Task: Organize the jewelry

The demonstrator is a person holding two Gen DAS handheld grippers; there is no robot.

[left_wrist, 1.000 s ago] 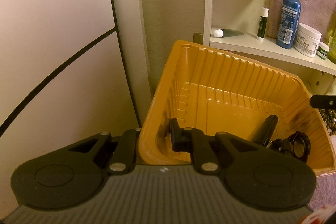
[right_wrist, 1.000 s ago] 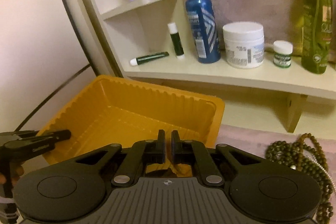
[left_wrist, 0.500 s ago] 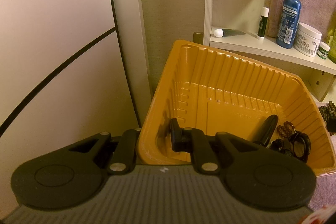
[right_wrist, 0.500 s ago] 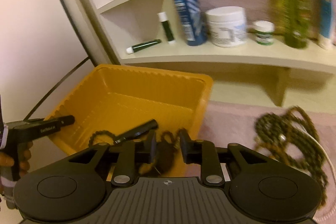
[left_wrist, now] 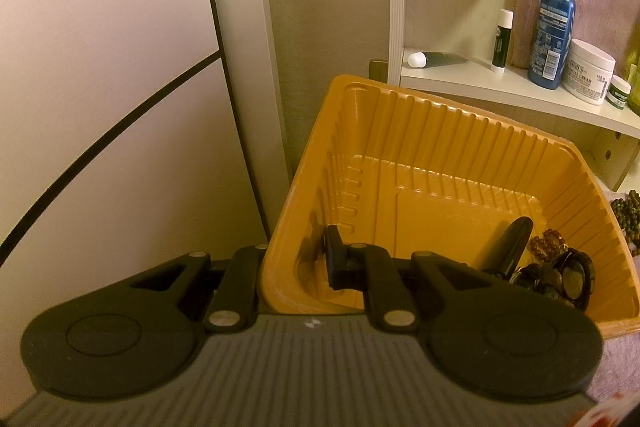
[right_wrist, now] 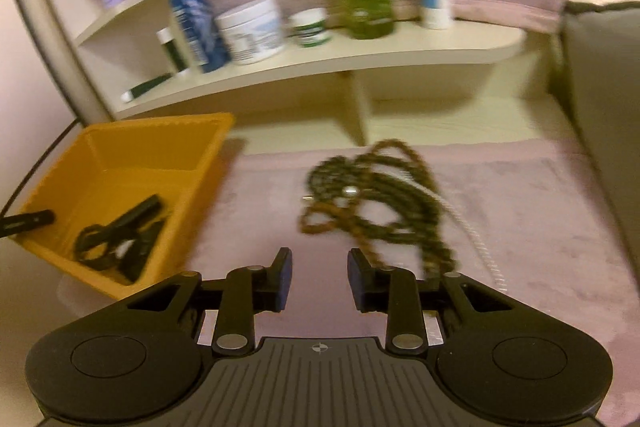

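My left gripper is pinched on the near wall of the ribbed orange plastic tray, one finger inside, one outside. Right of that tray, on the pink cloth, lies a blurred tangle of green and brown bead necklaces. In the tray's corner sit dark, glossy jewelry pieces, partly hidden. My right gripper has just been opening, empty.

Home bedroom or bathroom nook: toiletry bottles and cream jar on shelf beyond the claw, pink towel under it.
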